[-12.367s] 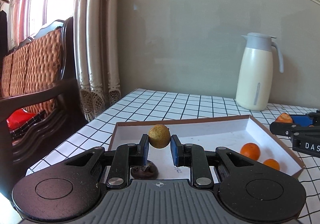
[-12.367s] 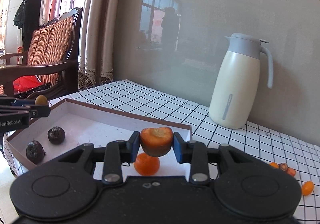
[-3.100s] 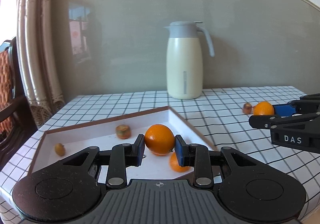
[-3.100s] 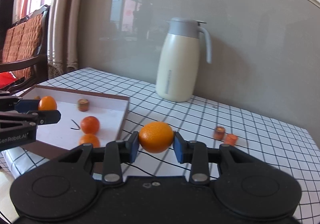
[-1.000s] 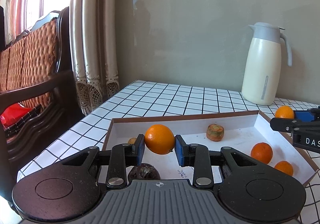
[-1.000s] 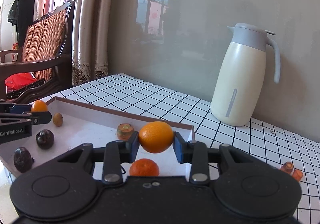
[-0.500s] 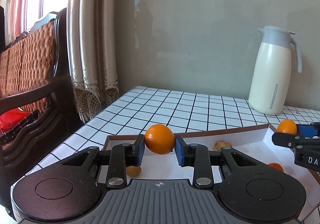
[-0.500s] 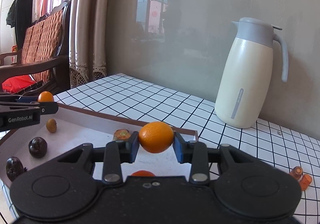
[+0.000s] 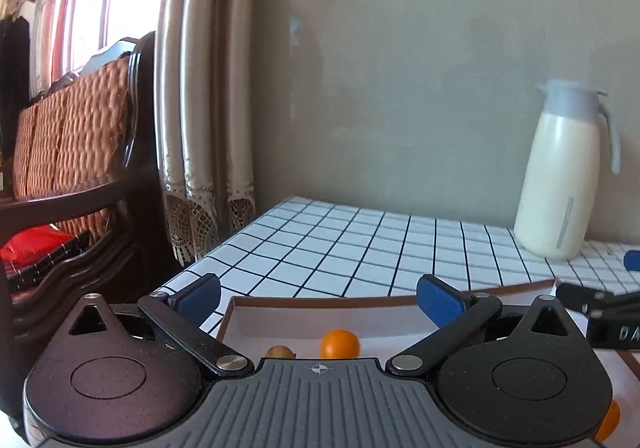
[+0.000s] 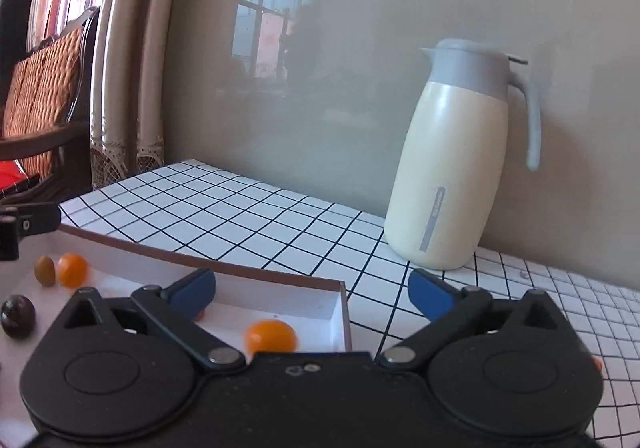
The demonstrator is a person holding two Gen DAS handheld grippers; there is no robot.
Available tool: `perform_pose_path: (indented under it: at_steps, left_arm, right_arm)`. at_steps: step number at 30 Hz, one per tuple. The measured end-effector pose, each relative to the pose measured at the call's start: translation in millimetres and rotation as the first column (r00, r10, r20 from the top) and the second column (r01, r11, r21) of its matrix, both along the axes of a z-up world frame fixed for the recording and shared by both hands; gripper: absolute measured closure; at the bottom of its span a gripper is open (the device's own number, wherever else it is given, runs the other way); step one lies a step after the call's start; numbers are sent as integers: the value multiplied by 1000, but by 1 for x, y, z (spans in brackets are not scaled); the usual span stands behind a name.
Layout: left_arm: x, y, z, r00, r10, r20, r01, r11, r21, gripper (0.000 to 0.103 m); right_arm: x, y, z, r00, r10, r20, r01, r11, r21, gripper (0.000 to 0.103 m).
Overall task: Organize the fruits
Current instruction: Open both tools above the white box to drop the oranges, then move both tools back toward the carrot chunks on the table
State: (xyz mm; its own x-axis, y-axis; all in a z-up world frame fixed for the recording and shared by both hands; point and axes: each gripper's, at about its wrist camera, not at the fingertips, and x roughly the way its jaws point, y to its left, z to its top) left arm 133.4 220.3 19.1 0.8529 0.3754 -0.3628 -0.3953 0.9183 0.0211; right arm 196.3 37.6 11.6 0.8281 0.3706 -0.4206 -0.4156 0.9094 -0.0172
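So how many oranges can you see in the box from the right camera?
2: one orange at the far left beside a small greenish fruit, another near the box's right corner. More may be hidden.

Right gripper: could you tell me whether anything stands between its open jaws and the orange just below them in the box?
Nothing visible does: the right gripper is open directly above the orange in the box.

Right gripper [image 10: 310,293] is spread wide with nothing between the blue pads, hanging over the near corner of the white tray [image 10: 280,298]. One orange [image 10: 271,335] sits right below it, another orange [image 10: 72,269] touching a greenish-brown fruit [image 10: 44,270], dark round fruit [image 10: 18,315] nearby. Cream thermos jug [image 10: 452,184] stands on the checkered table [image 10: 248,224].
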Motion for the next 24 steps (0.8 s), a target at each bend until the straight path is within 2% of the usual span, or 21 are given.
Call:
perform_pose_path:
  at_steps: [4, 12, 24]
  left_arm:
    - [1, 2, -3, 1000, -12, -24, 12, 1000, -25, 0]
    - [-6, -2, -1, 1000, -23, -17, 23, 999, -32, 0]
    - [-14, -40, 3, 998, -57, 6, 57, 998, -36, 0]
  right_arm:
    - [0, -3, -1, 1000, -5, -4, 5, 1000, 14, 6]
    - [-6, -6, 2, 1000, 7, -12, -7, 1000, 17, 6]
    - [-19, -42, 8, 1000, -30, 10, 29, 999, 12, 6]
